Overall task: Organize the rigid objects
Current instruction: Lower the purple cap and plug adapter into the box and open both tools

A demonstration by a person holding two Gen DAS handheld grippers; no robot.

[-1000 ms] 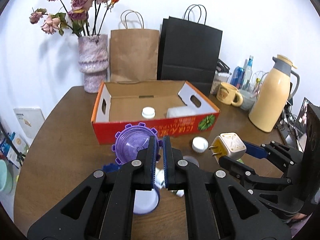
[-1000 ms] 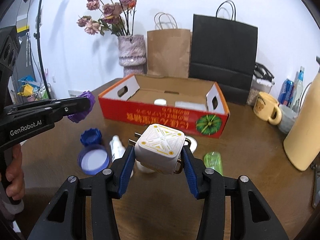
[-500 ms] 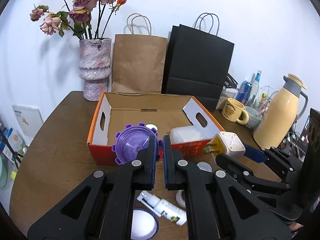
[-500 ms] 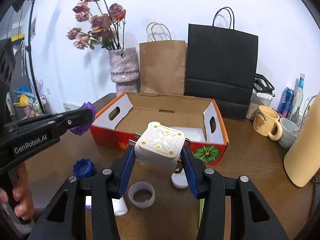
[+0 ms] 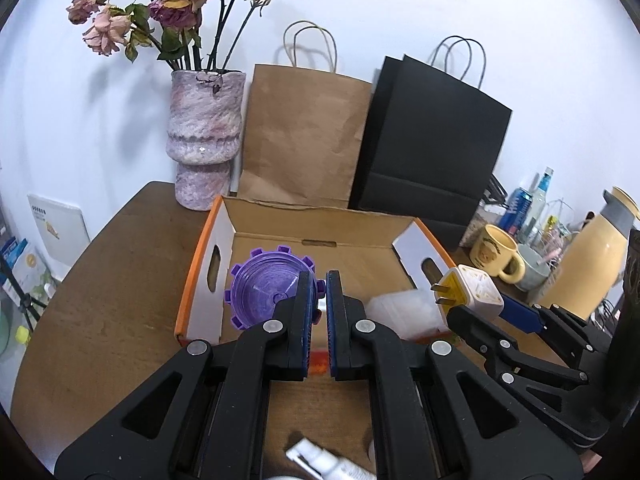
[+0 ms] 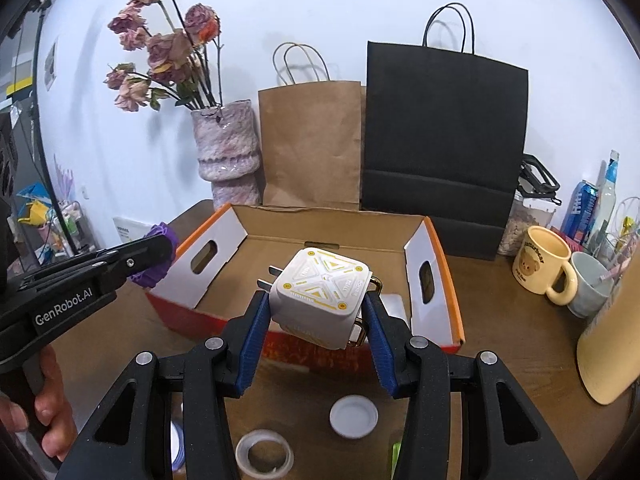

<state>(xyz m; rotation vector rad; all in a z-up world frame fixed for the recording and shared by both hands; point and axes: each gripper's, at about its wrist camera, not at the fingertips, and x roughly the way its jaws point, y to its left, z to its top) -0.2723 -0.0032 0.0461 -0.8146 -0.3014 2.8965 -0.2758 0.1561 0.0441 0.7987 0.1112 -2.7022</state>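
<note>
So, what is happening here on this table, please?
A person is sorting small hard things into the open cardboard box. The left hand-held gripper is shut on the rim of a purple notched lid, and the right hand-held gripper clamps a white cube plug adapter. Both are held in front of the box, over its near side, not yet released. A white cap and a clear ring lie on the table.
</note>
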